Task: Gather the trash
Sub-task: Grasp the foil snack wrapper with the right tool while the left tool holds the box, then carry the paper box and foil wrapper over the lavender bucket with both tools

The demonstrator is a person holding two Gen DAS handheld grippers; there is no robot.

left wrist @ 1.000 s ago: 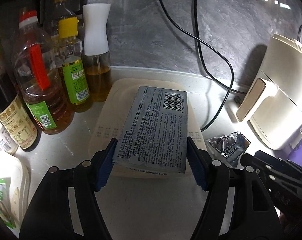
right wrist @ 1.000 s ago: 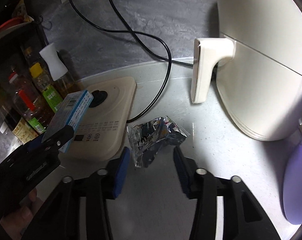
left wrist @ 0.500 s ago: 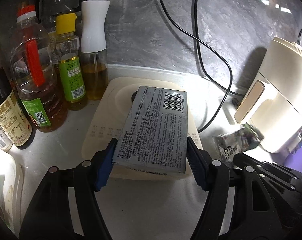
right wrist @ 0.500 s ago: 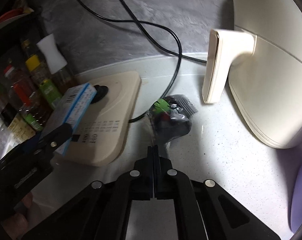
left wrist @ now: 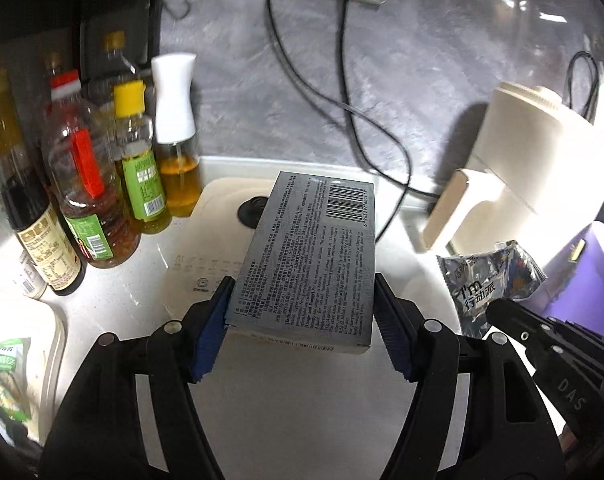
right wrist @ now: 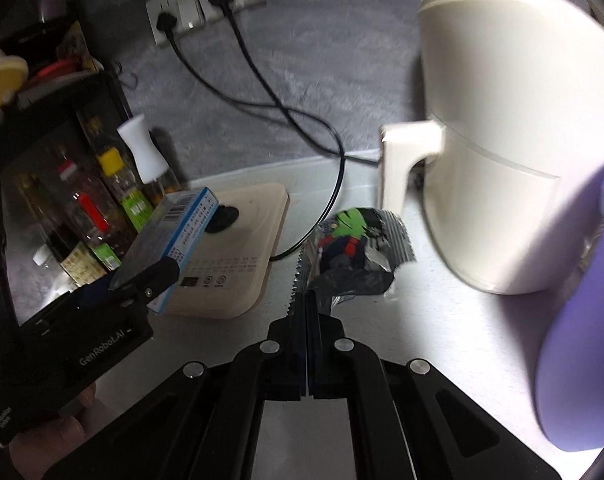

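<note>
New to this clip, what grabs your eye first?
The grey printed box, clamped between the left gripper fingers over the cream induction cooker. Next, the crumpled foil wrapper pinched in the shut right gripper, in front of the big cream air fryer.

From my right wrist view, the purple container [right wrist: 582, 320] runs off the right edge, blurred. In my left view, the packet [left wrist: 9, 376] at lower left is cropped, and the box [left wrist: 306, 260] hides part of the cooktop [left wrist: 205, 248].
</note>
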